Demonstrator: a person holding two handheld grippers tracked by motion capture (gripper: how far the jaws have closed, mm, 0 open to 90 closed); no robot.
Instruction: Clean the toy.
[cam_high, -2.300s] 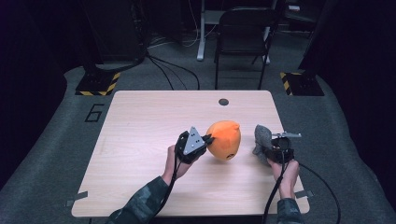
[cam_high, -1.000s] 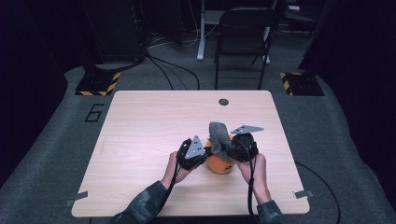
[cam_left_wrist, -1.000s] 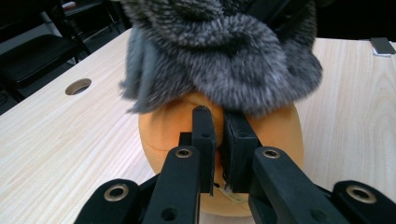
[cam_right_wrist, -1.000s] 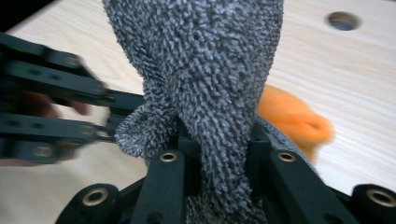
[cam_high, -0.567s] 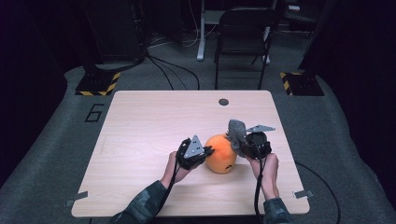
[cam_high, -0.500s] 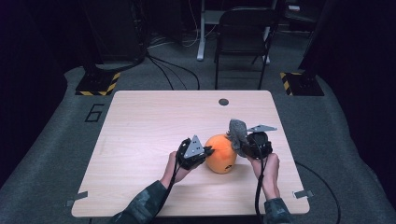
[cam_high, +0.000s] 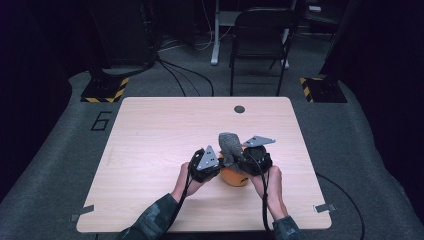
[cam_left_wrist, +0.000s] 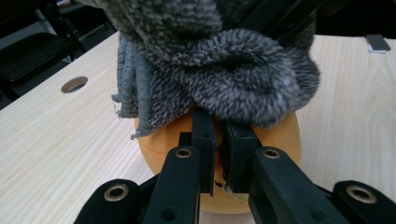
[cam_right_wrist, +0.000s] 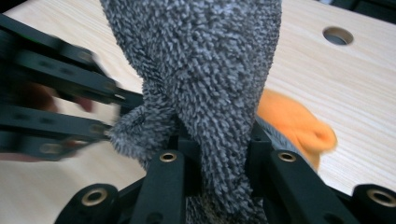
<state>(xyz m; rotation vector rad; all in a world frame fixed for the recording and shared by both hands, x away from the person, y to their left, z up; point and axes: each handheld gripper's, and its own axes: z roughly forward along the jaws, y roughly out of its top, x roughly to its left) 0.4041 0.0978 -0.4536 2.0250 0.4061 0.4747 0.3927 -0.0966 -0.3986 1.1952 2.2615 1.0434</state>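
Orange ball (cam_high: 234, 176) sits on the table (cam_high: 150, 150) near the front edge, between my two grippers, with the grey fuzzy cloth (cam_high: 230, 146) draped over its top. From the left, the left gripper (cam_high: 216, 166) has its jaws drawn narrow, seemingly pinching something thin at the ball's side, and I judge that if this pinch slips the ball could roll away under the rubbing. Rightward, the right gripper (cam_high: 239, 161) is clamped on the bunched cloth, which might drag free if it snags.
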